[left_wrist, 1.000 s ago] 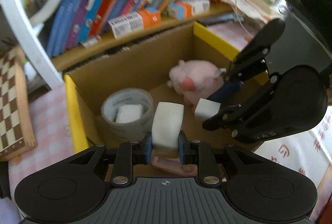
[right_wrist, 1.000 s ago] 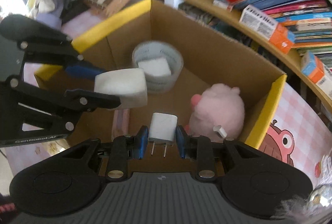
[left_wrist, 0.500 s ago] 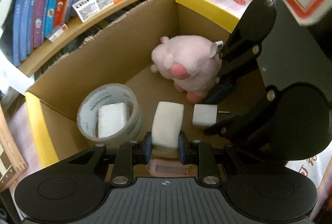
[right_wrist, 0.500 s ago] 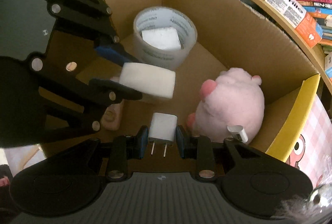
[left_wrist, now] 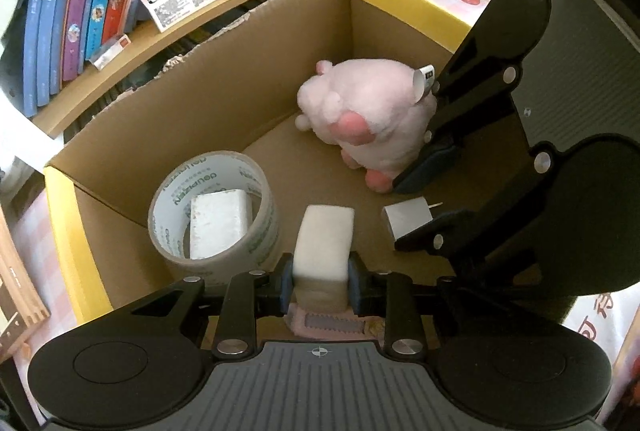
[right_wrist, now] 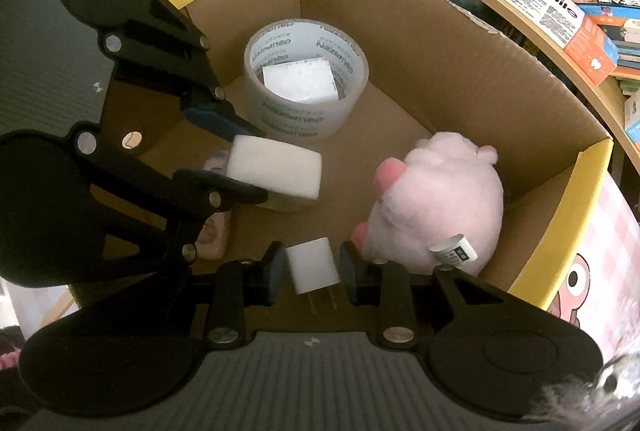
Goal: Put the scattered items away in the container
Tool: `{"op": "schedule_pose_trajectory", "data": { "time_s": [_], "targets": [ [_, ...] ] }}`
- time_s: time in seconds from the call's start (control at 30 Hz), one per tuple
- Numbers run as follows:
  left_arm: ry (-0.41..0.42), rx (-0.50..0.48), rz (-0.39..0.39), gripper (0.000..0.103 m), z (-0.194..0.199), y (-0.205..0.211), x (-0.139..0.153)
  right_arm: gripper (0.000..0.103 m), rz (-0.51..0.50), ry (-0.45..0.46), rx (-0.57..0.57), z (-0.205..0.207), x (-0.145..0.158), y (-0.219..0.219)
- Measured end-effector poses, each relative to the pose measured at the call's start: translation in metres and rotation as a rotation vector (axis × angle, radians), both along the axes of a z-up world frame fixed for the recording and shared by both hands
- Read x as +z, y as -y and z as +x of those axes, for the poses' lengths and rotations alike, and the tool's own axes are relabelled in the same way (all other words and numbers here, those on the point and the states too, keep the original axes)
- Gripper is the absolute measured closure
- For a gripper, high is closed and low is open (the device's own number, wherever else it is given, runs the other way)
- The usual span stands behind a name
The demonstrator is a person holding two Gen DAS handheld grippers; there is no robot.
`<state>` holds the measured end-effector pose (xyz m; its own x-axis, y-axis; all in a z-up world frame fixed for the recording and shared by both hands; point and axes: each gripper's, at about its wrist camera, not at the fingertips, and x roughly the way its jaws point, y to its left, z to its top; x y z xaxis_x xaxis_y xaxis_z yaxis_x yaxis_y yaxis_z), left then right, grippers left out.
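Cardboard box (left_wrist: 208, 103), yellow-rimmed, below bookshelf (left_wrist: 240, 3). Inside, left to right: tape roll (left_wrist: 214, 207) ringing a white block; left hand-held gripper (left_wrist: 320, 279) clamping a white sponge (left_wrist: 322, 241); right hand-held gripper (right_wrist: 313, 271), jaws parted, charger (right_wrist: 314, 265) loose between; pink plush (right_wrist: 436, 199).

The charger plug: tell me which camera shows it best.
The right wrist view. There the charger plug faces the lens, white body and both prongs clear, between the open right gripper fingers, with gaps either side. The left wrist view shows only a shaded corner, one prong tip visible, partly behind the right gripper's black finger.
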<state>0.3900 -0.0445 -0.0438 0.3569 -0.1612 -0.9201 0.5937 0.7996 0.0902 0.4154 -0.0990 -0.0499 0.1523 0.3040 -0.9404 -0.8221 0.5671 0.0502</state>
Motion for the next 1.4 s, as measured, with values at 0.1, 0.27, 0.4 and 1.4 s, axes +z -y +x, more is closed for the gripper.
{"op": "schedule_pose_trajectory", "data": {
  "time_s": [0.1,0.27,0.4,1.4],
  "targets": [
    [0.024,0.009,-0.01,0.065,-0.004,-0.003,0.006,0.072,0.012,0.004,-0.008,-0.003,0.004,0.002],
    [0.072,0.035,-0.052,0.058,-0.015,-0.01,0.024,0.071,0.041,0.025,-0.029,-0.011,0.019,0.01],
    [0.123,0.035,-0.077,0.057,-0.03,-0.013,0.041,0.071,0.071,0.056,-0.045,-0.022,0.037,0.016],
    [0.403,0.115,-0.175,0.036,-0.191,-0.046,0.108,0.061,0.24,0.378,-0.142,-0.19,0.117,0.044]
  ]
}}
